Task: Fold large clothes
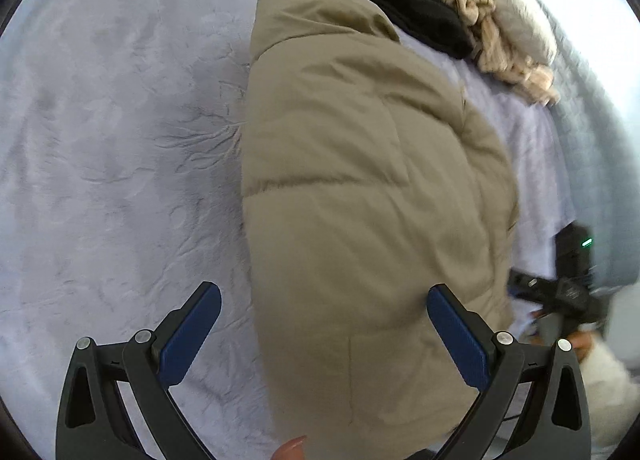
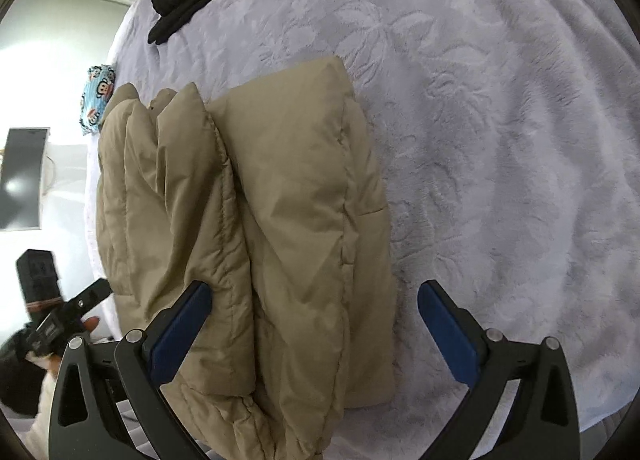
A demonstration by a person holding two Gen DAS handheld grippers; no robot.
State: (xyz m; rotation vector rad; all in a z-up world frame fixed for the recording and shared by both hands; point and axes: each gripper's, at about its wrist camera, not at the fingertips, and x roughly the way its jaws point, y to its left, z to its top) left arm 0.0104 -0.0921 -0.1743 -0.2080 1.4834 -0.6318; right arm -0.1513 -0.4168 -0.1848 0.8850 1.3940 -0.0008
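Both tongs gape over tan puffer jacket [image 2: 280, 219], folded thick.

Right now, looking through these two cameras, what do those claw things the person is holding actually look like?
Both look alike. The left gripper and right gripper each have two black plastic fingers with triangular cut-outs, silver round pivot pins, and flat ribbed dark-blue pads on the inner faces. The right gripper's black body carries a small green light.
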